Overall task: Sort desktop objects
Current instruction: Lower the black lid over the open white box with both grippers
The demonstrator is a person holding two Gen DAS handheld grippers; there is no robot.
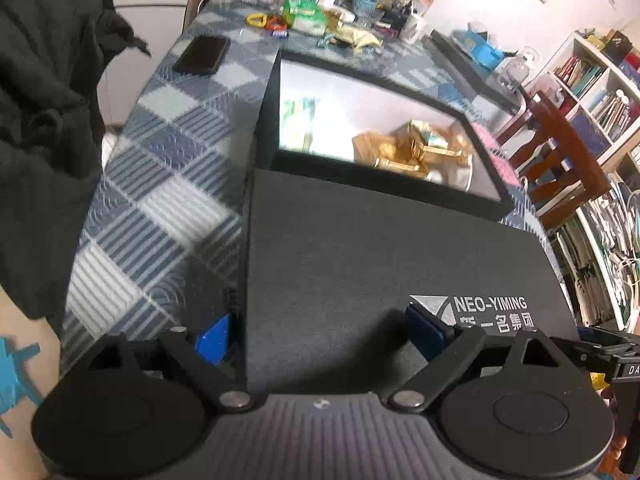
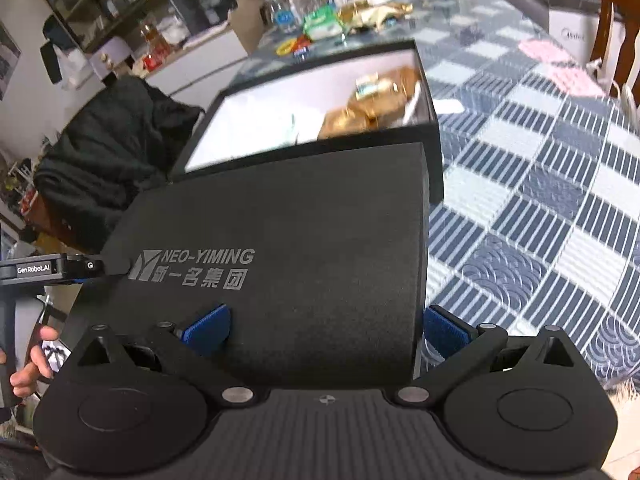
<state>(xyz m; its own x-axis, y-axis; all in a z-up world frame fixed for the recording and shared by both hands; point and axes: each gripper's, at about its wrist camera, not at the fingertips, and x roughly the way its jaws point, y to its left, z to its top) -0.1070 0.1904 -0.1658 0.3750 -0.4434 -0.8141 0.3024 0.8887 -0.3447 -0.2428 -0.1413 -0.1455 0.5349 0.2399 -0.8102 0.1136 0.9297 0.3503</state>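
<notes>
Both grippers clamp black lid over box containing gold packets.

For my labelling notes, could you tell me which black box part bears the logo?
The flat lid nearest the camera; the open box behind it shows none.

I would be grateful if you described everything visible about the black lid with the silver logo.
The black lid is a matte, cardboard-looking rectangle printed with a silver NEO-YIMING logo and Chinese characters. It is held level just ahead of the open black box, above the checked tablecloth. The left gripper and right gripper each straddle a near corner, blue pads beside its edges.
</notes>
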